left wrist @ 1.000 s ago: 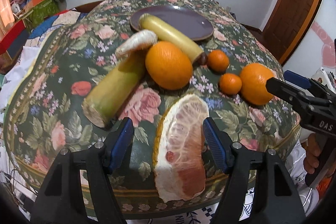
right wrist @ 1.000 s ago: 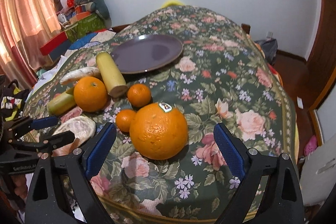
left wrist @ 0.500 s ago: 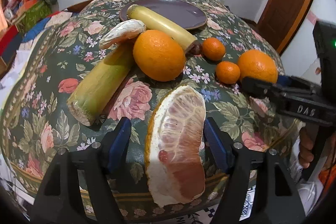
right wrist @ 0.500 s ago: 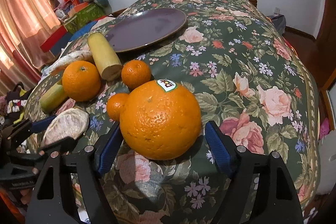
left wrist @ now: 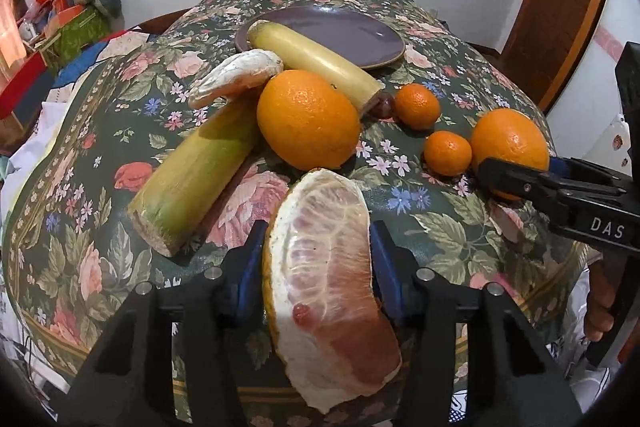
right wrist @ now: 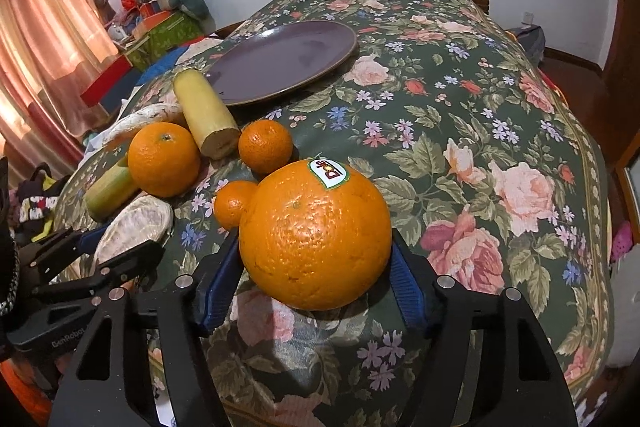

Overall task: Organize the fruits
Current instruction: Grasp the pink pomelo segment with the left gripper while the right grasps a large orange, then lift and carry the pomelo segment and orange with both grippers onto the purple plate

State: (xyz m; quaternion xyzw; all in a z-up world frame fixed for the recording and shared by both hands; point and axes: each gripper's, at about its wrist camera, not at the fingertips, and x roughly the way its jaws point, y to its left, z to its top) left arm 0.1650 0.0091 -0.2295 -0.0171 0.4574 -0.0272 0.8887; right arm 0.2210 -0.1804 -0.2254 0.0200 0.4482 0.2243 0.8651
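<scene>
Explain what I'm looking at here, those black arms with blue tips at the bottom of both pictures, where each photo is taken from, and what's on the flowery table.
There is no robot here. A person holds a pair of hand-held tongs in each hand, and each pair carries a wide-angle camera looking out along its two fingers.

The left camera shows the left tongs closing around a peeled pomelo wedge, the blue pads right at its sides. At the right edge you see the other tongs from the side.

The right camera shows the right tongs closing around a large stickered orange, pads at its sides.

On the floral tablecloth also lie a second orange, two mandarins, two sugarcane-like stalks, another peeled wedge and an empty purple plate.
</scene>
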